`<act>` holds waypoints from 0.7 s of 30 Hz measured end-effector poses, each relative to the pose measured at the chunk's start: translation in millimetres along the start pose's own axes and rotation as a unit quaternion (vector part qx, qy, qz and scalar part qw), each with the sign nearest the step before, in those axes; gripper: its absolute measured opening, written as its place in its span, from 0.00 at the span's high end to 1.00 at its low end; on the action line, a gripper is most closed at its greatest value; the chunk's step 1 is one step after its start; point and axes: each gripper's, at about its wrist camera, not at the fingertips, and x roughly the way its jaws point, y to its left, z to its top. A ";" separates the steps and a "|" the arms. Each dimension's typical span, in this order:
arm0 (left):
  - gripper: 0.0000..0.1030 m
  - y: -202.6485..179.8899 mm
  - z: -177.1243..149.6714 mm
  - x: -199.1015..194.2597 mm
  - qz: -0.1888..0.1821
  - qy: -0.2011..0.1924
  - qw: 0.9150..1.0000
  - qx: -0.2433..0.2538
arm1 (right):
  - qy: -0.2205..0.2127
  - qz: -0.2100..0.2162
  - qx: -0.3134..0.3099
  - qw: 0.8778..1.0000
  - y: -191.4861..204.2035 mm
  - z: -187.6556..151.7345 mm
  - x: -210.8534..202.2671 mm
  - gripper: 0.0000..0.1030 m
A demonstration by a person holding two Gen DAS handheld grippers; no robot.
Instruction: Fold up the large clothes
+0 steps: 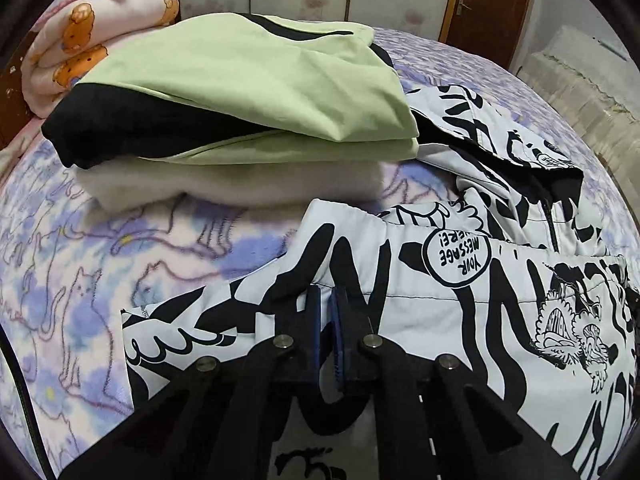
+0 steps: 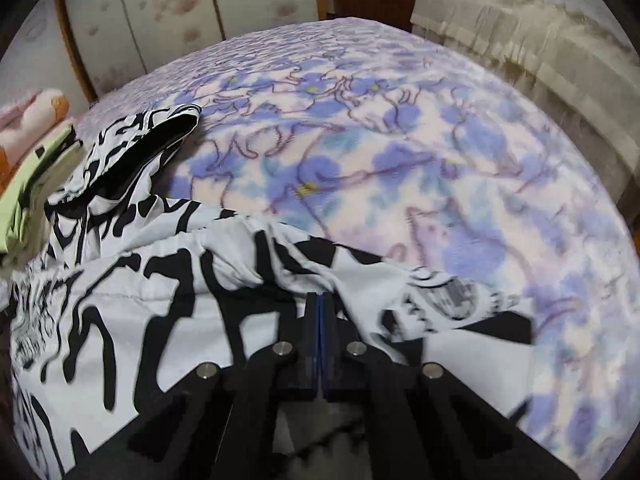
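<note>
A white jacket with black graffiti print (image 1: 460, 312) lies spread on the bed, its hood and zip toward the back right. My left gripper (image 1: 327, 294) is shut on a raised fold of the jacket near its left edge, and a sliver of cloth shows between the blue pads. In the right wrist view the same jacket (image 2: 140, 320) fills the lower left. The right gripper (image 2: 319, 296) has its pads pressed together, and the cloth puckers toward its tips. Both grippers point steeply down at the bed.
A folded green and black garment (image 1: 248, 80) rests on a folded white one (image 1: 224, 184) behind the jacket. A pink bear-print blanket (image 1: 92, 32) is rolled at the back left. The purple cat-print bedspread (image 2: 400, 160) stretches right toward beige-covered furniture (image 2: 520, 48).
</note>
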 end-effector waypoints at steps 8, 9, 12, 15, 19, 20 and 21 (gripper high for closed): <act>0.93 -11.5 -15.6 -67.7 -0.011 -0.023 1.000 -0.009 | -0.025 0.020 -0.031 0.999 35.1 -16.8 -64.3 0.98; 0.92 -15.9 -23.9 -79.8 -0.016 -0.028 0.999 -0.004 | -0.026 0.032 -0.046 0.998 48.7 -27.6 -75.4 0.98; 0.91 -27.2 -57.0 -110.8 -0.017 -0.039 0.999 0.025 | -0.021 0.073 -0.083 0.994 82.4 -60.0 -95.7 0.98; 0.90 -24.8 -93.9 -120.1 0.003 -0.032 0.999 0.035 | -0.002 0.097 -0.090 0.991 98.2 -91.6 -98.8 0.98; 0.90 6.2 -126.1 -103.4 0.027 0.012 1.000 -0.004 | 0.018 0.089 -0.087 0.992 89.8 -113.1 -87.8 1.00; 0.90 13.6 -130.7 -103.4 0.020 0.006 1.000 -0.009 | 0.015 0.093 -0.082 0.992 81.0 -115.6 -88.9 1.00; 0.90 19.8 -133.7 -105.0 0.016 -0.001 1.000 -0.011 | 0.009 0.074 -0.082 0.994 72.9 -115.2 -90.3 1.00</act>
